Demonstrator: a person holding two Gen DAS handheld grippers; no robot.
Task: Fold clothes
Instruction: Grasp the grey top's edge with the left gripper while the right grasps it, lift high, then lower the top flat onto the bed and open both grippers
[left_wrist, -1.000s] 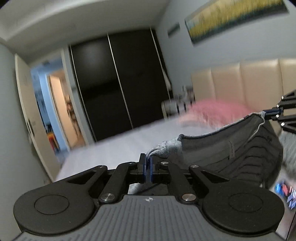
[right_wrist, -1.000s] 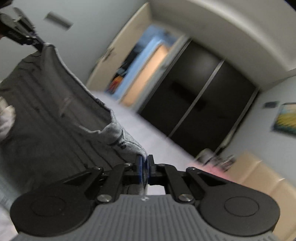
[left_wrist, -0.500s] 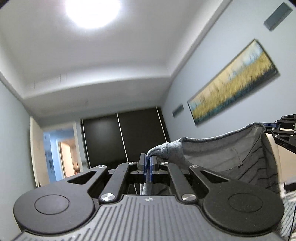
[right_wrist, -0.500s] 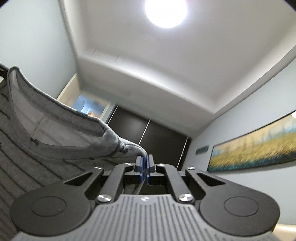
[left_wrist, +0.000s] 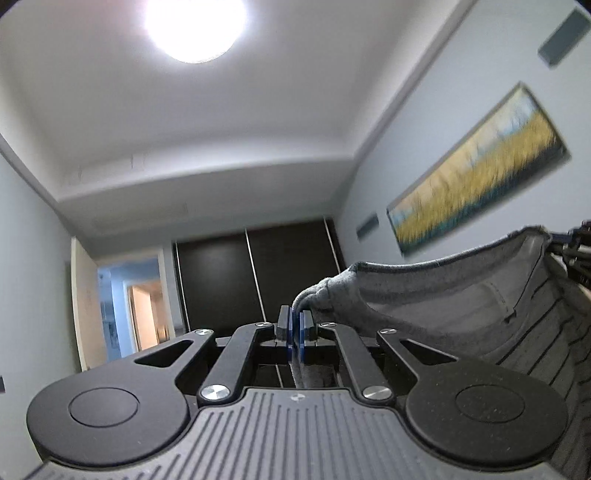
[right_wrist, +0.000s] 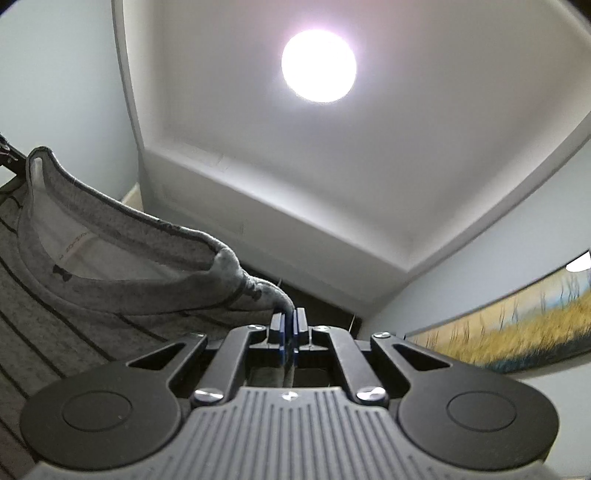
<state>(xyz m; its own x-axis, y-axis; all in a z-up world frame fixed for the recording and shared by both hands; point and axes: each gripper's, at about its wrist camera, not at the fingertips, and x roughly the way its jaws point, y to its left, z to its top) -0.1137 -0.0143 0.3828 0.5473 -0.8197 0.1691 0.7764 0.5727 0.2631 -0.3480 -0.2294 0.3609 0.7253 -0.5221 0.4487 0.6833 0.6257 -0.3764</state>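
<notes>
The grey knit shirt (left_wrist: 480, 321) with thin dark stripes hangs in the air, stretched by its neckline. A lighter inner lining and label show inside the collar (right_wrist: 122, 254), which sags between its two pinched ends.

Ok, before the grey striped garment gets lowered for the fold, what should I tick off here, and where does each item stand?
1. Left gripper pinching the grey striped garment at one end of its top edge: ok.
2. Right gripper pinching the garment's other end: ok.
3. Top edge spans between both grippers without twisting: ok, though it sags slightly.
4. Garment hangs free and flat below: cannot tell, its lower part is out of view.
5. Landing surface beneath: cannot tell, both cameras point at the ceiling light.
</notes>
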